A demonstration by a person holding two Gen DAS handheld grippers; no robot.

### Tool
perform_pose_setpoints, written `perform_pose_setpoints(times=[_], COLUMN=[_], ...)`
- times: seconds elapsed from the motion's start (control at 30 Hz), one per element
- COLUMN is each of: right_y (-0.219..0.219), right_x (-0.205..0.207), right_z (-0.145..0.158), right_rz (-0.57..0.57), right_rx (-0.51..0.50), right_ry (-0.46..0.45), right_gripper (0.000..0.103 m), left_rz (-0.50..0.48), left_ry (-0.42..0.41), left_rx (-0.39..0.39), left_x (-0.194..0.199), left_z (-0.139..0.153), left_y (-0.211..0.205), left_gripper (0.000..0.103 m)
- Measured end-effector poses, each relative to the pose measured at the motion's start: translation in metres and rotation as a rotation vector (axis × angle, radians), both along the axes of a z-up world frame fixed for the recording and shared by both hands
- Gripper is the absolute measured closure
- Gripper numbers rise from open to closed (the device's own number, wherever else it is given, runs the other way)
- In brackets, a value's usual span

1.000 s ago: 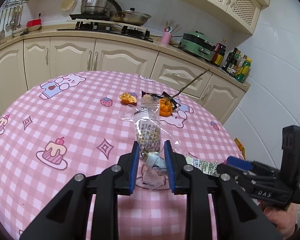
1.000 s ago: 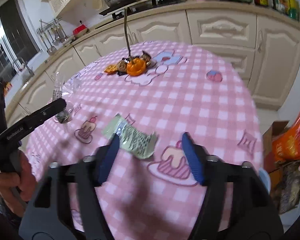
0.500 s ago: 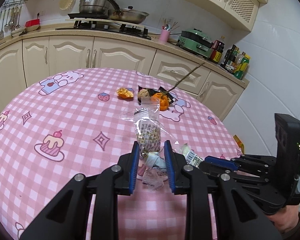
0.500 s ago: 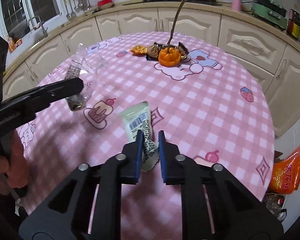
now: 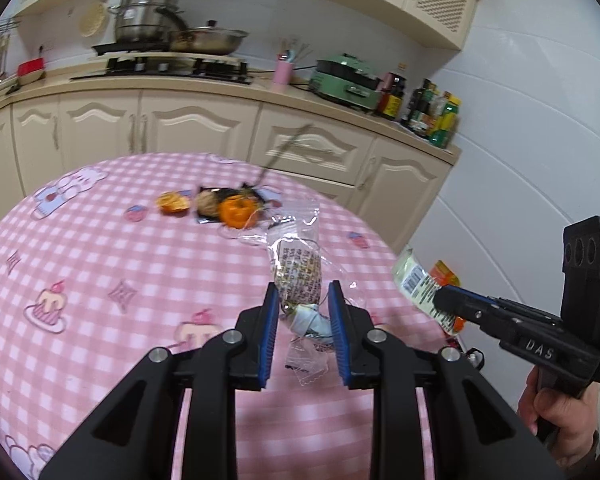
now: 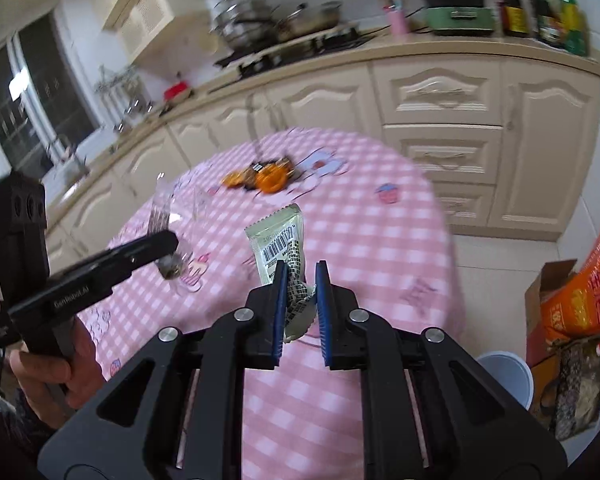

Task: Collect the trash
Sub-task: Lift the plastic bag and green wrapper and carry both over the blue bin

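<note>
Left gripper (image 5: 303, 322) has its jaws clamped on a clear plastic bag (image 5: 298, 270) with printed text on it. The crumpled lower end sits right between the blue pads and the rest sticks out ahead of the jaws, lifted off the counter (image 5: 100, 264). Right gripper (image 6: 301, 304) is doing the same with a pale green wrapper (image 6: 282, 242): jaws squeezed on its lower end, the barcode part poking forward and up past the tips, also off the counter.

From the left wrist view the right gripper sits off to the right of the jaws, past the counter edge, wrapper in its tip. From the right wrist view the left gripper is off to the left with the bag hanging at its tip.

Further ahead of both jaws, on the far part of the pink checked cloth, there's a little pile: an orange peel (image 5: 172, 203), an orange fruit (image 5: 237, 211) and some dark scraps. Well beyond that, cabinets and a stove with pots (image 5: 148, 20).

Down to the right of the right jaws, an orange bag (image 6: 584, 296) sits on the floor.
</note>
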State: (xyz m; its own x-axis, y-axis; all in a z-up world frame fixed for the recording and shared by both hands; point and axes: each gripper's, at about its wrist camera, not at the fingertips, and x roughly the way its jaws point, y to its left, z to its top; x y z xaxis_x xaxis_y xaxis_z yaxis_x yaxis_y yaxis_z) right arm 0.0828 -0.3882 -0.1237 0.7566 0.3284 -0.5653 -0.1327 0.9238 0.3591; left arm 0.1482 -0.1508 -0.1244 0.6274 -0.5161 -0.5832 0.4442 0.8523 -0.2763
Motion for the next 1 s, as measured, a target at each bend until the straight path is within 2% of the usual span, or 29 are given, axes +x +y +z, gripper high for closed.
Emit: perform_pose_setpoints(times=[0.27, 0.43, 0.57, 0.73, 0.83, 1.0], right_y=[-0.085, -0.147, -0.186, -0.227, -0.242, -0.26], right_x=[-0.049, -0.08, -0.097, -0.106, -0.106, -0.099], right_z=[0.016, 0.005, -0.021, -0.071, -0.102, -0.149], right_rz=[-0.19, -0.328, -0.411, -0.503, -0.533, -0.56], right_rx=[0.071, 0.107, 0.13, 0.192, 0.234, 0.295], right_ry=[-0.068, -0.052, -0.004, 0.088, 0.146, 0.232], right_gripper=[0.089, 0.089, 0.089, 0.089, 0.089, 0.089], left_rz=[-0.148, -0.263, -0.356, -0.453, -0.491, -0.526], left_ry=[-0.03, -0.023, 0.02, 0.091, 0.153, 0.261], left_rx=[-0.004, 0.021, 0.067, 0.138, 0.223, 0.324], left_x=[-0.022, -0.039, -0.051, -0.062, -0.065, -0.063], left_z=[0.019, 0.013, -0.007, -0.043, -0.08, -0.137], left_y=[-0.074, -0.138, -0.197, -0.259, -0.296, -0.335], left_gripper=[0.079, 0.079, 0.079, 0.079, 0.079, 0.079])
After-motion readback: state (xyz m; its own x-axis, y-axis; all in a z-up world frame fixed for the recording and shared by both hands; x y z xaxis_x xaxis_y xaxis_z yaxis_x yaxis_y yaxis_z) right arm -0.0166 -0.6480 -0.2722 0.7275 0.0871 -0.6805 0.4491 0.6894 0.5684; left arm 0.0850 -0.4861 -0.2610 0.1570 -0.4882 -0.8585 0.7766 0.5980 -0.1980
